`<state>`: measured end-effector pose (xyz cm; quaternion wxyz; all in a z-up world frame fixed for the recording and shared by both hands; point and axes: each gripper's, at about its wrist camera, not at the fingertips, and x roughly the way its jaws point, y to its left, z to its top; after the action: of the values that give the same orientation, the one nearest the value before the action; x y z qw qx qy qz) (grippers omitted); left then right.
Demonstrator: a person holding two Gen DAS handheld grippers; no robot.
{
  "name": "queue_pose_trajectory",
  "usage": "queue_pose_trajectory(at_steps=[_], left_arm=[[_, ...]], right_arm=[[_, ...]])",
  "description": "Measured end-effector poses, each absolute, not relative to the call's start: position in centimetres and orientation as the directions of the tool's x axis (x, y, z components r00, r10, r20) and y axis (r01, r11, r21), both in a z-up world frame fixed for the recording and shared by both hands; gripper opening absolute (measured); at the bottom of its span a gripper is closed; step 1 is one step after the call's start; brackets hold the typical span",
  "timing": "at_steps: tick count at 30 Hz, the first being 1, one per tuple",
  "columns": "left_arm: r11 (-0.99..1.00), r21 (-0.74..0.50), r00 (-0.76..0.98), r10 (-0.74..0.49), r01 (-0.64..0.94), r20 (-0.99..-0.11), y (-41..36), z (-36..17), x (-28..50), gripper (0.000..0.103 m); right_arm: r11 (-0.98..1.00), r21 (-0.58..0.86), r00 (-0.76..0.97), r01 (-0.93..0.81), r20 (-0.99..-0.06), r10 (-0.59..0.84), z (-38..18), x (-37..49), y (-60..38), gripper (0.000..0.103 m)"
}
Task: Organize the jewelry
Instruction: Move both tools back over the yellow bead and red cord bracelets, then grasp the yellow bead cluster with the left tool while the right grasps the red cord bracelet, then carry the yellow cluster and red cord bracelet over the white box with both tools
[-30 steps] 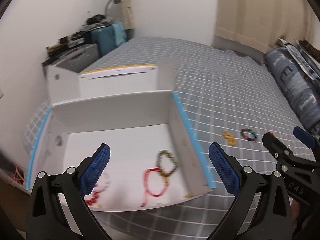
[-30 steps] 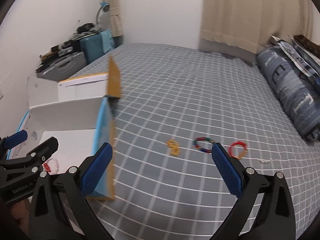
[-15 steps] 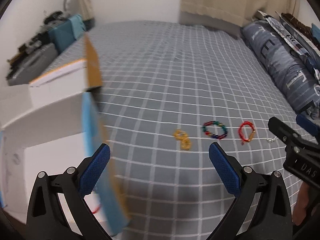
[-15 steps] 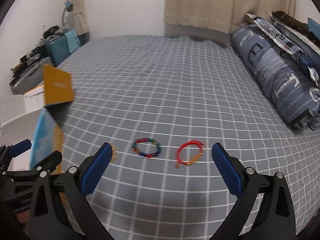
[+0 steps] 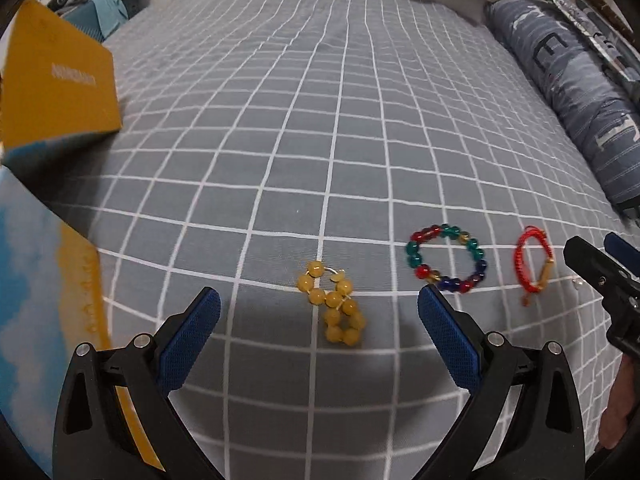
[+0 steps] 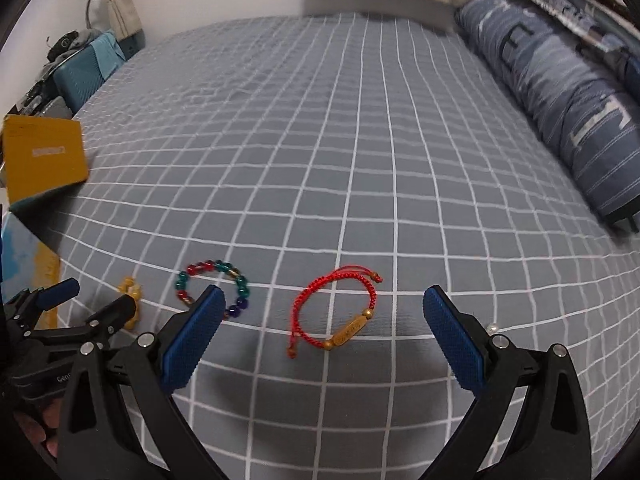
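Observation:
Three bracelets lie in a row on the grey checked bedsheet (image 5: 320, 140). A yellow bead bracelet (image 5: 334, 307) lies between the open fingers of my left gripper (image 5: 319, 312). A multicoloured bead bracelet (image 5: 446, 258) and a red cord bracelet (image 5: 534, 266) lie to its right. In the right wrist view the red cord bracelet (image 6: 340, 312) lies between the open fingers of my right gripper (image 6: 322, 312), with the multicoloured bracelet (image 6: 214, 286) and the yellow one (image 6: 130, 294) to its left. Both grippers are empty.
The open box's blue-and-orange side (image 5: 44, 300) and orange flap (image 5: 56, 80) stand at the left edge. A small white bead (image 6: 492, 327) lies by my right gripper's right finger. A blue striped pillow (image 6: 560, 92) lies along the bed's right side. A teal suitcase (image 6: 86, 70) stands beyond the bed.
Both grippers have swung right, away from the box, and come down close over the bracelets. The box's inside with its stored bracelets has left the view.

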<state>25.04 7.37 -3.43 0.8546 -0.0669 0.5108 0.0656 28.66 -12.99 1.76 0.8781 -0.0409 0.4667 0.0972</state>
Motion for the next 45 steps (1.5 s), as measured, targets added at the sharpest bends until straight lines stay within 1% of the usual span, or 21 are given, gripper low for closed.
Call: queue_pose_trajectory(at_steps=[3,5,6,10,11,12,14,15,17,18,20,22,23,26,29,30,31,35,36,37,45], left_arm=[[0.98,-0.044,0.454,0.051,-0.197,-0.89,7.7,-4.7,25.4,0.097],[0.978,-0.05,0.45,0.048,-0.202,-0.892,7.9,-5.1,25.6,0.097],[0.978,-0.051,0.451,0.046,-0.201,-0.891,7.9,-5.3,25.7,0.097],[0.981,-0.033,0.453,0.058,-0.19,-0.89,7.4,-5.8,25.7,0.094],[0.983,-0.026,0.451,0.06,-0.183,-0.89,7.2,-5.9,25.7,0.089],[0.984,-0.019,0.448,0.063,-0.176,-0.892,6.9,-5.9,25.6,0.086],[0.987,-0.01,0.452,0.066,-0.162,-0.889,6.5,-5.8,25.5,0.075],[0.988,-0.008,0.451,0.064,-0.157,-0.89,6.3,-5.7,25.5,0.072],[0.99,-0.01,0.449,0.054,-0.139,-0.892,5.8,-5.5,25.3,0.055],[0.992,-0.013,0.449,0.047,-0.129,-0.892,5.6,-5.4,25.2,0.051],[0.993,-0.02,0.447,0.033,-0.114,-0.894,5.2,-5.3,25.1,0.037],[0.994,-0.024,0.446,0.026,-0.106,-0.895,4.8,-5.1,24.8,0.028],[0.994,-0.027,0.447,0.023,-0.105,-0.894,4.8,-5.0,24.7,0.025],[0.993,-0.035,0.449,0.019,-0.111,-0.893,4.8,-4.9,24.4,0.019],[0.992,-0.049,0.451,0.011,-0.12,-0.892,4.8,-4.7,24.2,0.019],[0.992,-0.046,0.454,0.013,-0.12,-0.891,4.8,-4.6,24.1,0.019],[0.992,-0.044,0.456,0.016,-0.12,-0.89,4.8,-4.6,24.1,0.019],[0.992,-0.032,0.463,0.026,-0.119,-0.886,4.9,-4.5,24.1,0.018],[0.992,-0.033,0.465,0.027,-0.119,-0.885,5.0,-4.4,24.1,0.016],[0.992,-0.038,0.465,0.021,-0.118,-0.885,5.1,-4.4,24.1,0.009],[0.992,-0.045,0.465,0.015,-0.117,-0.885,5.7,-4.4,24.0,0.009]], right_arm=[[0.979,0.017,0.514,-0.205,-0.849,0.122,0.0,29.6,-13.2,0.089],[0.979,0.028,0.501,-0.201,-0.856,0.127,-0.8,29.9,-13.4,0.088],[0.98,0.025,0.491,-0.198,-0.863,0.122,-1.2,30.1,-13.5,0.084],[0.981,0.038,0.465,-0.19,-0.876,0.124,-2.3,30.5,-13.9,0.077],[0.981,0.039,0.462,-0.19,-0.878,0.125,-2.4,30.5,-14.0,0.076],[0.981,0.043,0.457,-0.19,-0.88,0.127,-2.7,30.6,-14.0,0.076],[0.98,0.044,0.446,-0.195,-0.886,0.129,-3.1,30.7,-14.0,0.072],[0.979,0.045,0.436,-0.199,-0.891,0.13,-3.4,30.8,-14.1,0.069],[0.979,0.048,0.429,-0.198,-0.894,0.131,-3.6,30.9,-14.0,0.066],[0.979,0.05,0.426,-0.199,-0.895,0.132,-3.7,30.9,-14.1,0.065],[0.978,0.053,0.422,-0.2,-0.896,0.135,-3.8,30.9,-14.0,0.061],[0.979,0.057,0.423,-0.196,-0.896,0.137,-3.9,31.0,-14.0,0.056],[0.98,0.054,0.421,-0.192,-0.897,0.132,-4.0,31.0,-14.0,0.053],[0.982,0.054,0.424,-0.183,-0.896,0.129,-4.1,31.2,-14.0,0.046],[0.983,0.052,0.429,-0.176,-0.895,0.124,-4.0,31.1,-14.1,0.029],[0.983,0.053,0.429,-0.175,-0.895,0.125,-4.0,31.1,-14.2,0.016],[0.983,0.055,0.428,-0.175,-0.895,0.126,-3.9,31.0,-14.3,0.011],[0.983,0.056,0.436,-0.177,-0.891,0.129,-3.7,30.6,-14.2,0.009],[0.983,0.057,0.439,-0.174,-0.889,0.13,-3.6,30.5,-14.2,0.009],[0.983,0.057,0.441,-0.173,-0.888,0.129,-3.7,30.4,-14.2,0.009],[0.986,0.052,0.467,-0.156,-0.876,0.12,-3.0,29.8,-14.5,0.009]])
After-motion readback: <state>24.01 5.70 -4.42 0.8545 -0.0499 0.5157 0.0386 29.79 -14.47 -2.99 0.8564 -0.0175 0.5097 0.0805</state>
